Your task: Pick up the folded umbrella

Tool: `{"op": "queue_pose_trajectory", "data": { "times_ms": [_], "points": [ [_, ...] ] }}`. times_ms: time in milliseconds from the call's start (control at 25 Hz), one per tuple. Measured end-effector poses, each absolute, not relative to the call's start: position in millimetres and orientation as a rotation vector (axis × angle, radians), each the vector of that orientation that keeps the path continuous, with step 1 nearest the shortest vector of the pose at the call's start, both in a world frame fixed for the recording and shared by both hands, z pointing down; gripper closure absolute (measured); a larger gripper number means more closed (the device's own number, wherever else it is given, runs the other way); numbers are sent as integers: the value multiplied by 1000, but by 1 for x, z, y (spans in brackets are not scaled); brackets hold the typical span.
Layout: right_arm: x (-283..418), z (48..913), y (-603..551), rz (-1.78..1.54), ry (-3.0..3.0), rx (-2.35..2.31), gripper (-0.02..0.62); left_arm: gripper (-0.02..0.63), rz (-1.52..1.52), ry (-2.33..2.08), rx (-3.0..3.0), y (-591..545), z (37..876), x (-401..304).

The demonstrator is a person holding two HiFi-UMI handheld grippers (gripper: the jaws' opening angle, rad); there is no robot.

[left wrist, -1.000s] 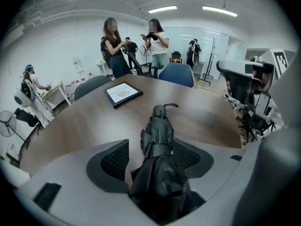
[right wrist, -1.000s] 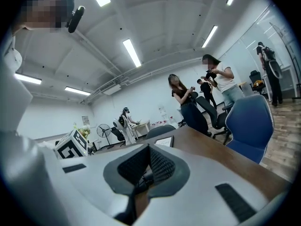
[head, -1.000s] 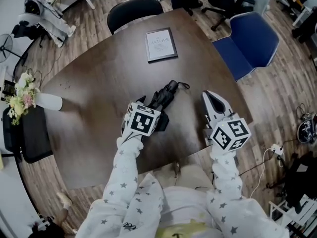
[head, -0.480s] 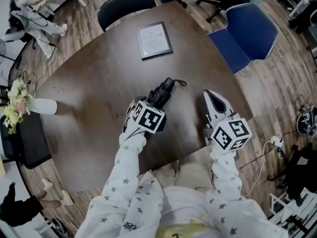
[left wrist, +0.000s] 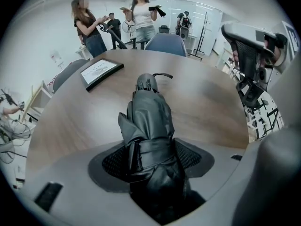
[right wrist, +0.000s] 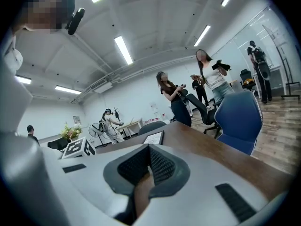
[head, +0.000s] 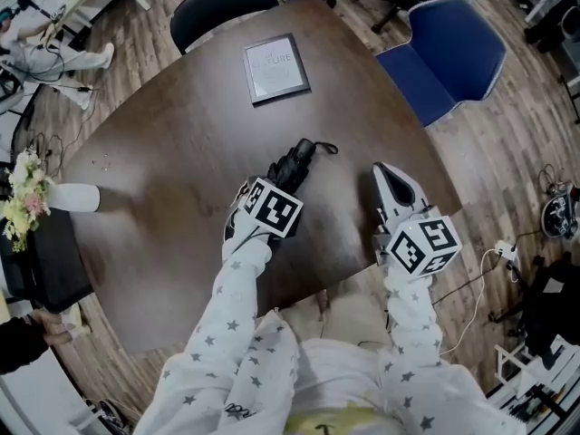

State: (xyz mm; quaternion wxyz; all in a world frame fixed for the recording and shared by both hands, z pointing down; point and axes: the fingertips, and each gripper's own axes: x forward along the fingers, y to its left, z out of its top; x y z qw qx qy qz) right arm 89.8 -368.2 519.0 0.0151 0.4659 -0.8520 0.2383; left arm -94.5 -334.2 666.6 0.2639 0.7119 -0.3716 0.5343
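The folded black umbrella point(head: 295, 161) lies on the dark wooden table point(head: 172, 152), its strap loop pointing away from me. My left gripper point(head: 270, 205) points steeply down over its near end. In the left gripper view the umbrella point(left wrist: 148, 117) fills the gap of the left gripper point(left wrist: 153, 161), and the jaws are closing around it while it rests on the table. My right gripper point(head: 384, 172) hovers to the right of the umbrella near the table's edge. The right gripper point(right wrist: 149, 157) has its pads together and nothing between them.
A framed sign point(head: 275, 67) lies at the table's far side. A white vase point(head: 74, 198) lies at the left edge. A blue chair point(head: 449, 53) and a black chair point(head: 217, 3) stand behind the table. People stand in the background point(left wrist: 141, 18).
My left gripper has come down over the umbrella's near end, so the umbrella now sits between its jaws. The right gripper has barely moved.
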Motion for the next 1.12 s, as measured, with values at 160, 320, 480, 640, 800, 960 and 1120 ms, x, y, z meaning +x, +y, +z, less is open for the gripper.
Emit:
{"op": "queue_pose_trajectory", "data": {
  "times_ms": [160,320,480,640,800,960,1120],
  "points": [
    [98,519,-369,741,-2648,1460,574,328,1466,-1014,1940,-334,665,-88],
    [99,511,-372,712,-2663,1469,574,347,1496,-1065,1966,-335,664,-86],
    [98,499,-372,684,-2676,1476,574,354,1496,-1111,1974,-333,659,-90],
    [96,489,-372,650,-2687,1484,574,356,1402,-1195,1985,-333,647,-99],
    [92,480,-376,599,-2701,1476,574,354,1285,-1289,2008,-339,628,-105],
    [90,470,-375,556,-2715,1470,574,354,1160,-1397,2033,-344,598,-110],
    [87,457,-375,513,-2740,1466,574,354,1027,-1499,2063,-348,566,-115]
  ]
}}
